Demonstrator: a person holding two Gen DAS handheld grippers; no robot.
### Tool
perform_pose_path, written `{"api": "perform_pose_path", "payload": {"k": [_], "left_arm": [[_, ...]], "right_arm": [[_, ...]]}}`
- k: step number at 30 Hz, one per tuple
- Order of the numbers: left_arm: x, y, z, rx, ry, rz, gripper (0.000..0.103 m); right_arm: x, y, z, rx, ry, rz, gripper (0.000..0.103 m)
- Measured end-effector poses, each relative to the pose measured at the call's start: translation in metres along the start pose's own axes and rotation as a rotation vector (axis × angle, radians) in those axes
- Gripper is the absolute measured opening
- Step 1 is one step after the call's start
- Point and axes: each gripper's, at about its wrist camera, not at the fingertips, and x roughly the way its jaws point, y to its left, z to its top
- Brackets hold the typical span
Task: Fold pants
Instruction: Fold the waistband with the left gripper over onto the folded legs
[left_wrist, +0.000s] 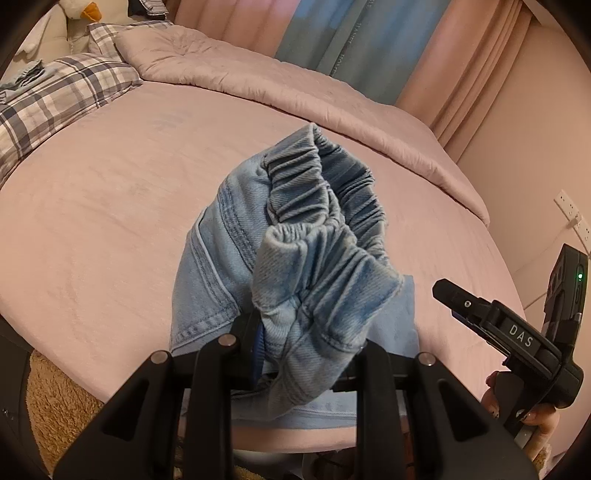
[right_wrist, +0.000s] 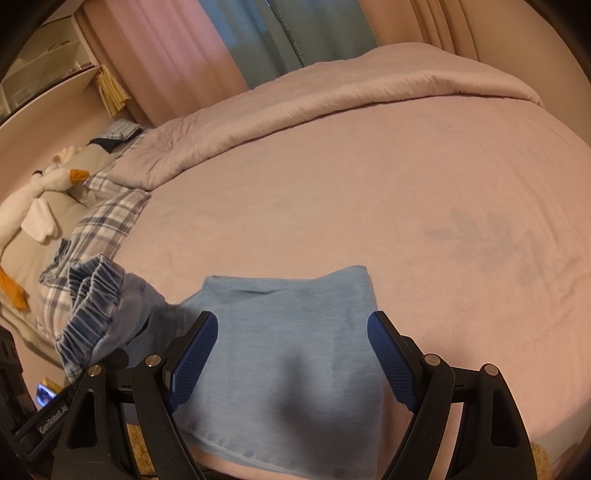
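Observation:
Light blue denim pants (left_wrist: 295, 236) with an elastic waistband are bunched and lifted above the pink bed. My left gripper (left_wrist: 306, 343) is shut on the pants' fabric near the waistband. The pants also show at the left of the right wrist view (right_wrist: 99, 310), with their lower part lying flat on the bed (right_wrist: 288, 350). My right gripper (right_wrist: 291, 354) is open and empty, its blue pads (right_wrist: 192, 358) hovering over the flat part. It also shows at the right of the left wrist view (left_wrist: 458, 299).
The pink bed sheet (right_wrist: 406, 177) fills most of the view. A folded pink quilt (left_wrist: 258, 70) lies along the far side. Plaid pillows (left_wrist: 55, 92) and a white goose plush toy (right_wrist: 40, 192) sit at the left. Curtains (left_wrist: 369, 37) hang behind.

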Motion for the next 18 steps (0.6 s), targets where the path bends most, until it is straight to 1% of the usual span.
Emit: {"api": "perform_pose_path", "payload": {"k": [18], "left_arm": [[0.020, 0.000, 0.001, 0.069, 0.058, -0.012, 0.024]], "right_arm": [[-0.003, -0.006, 0.001, 0.030, -0.004, -0.010, 0.083]]}}
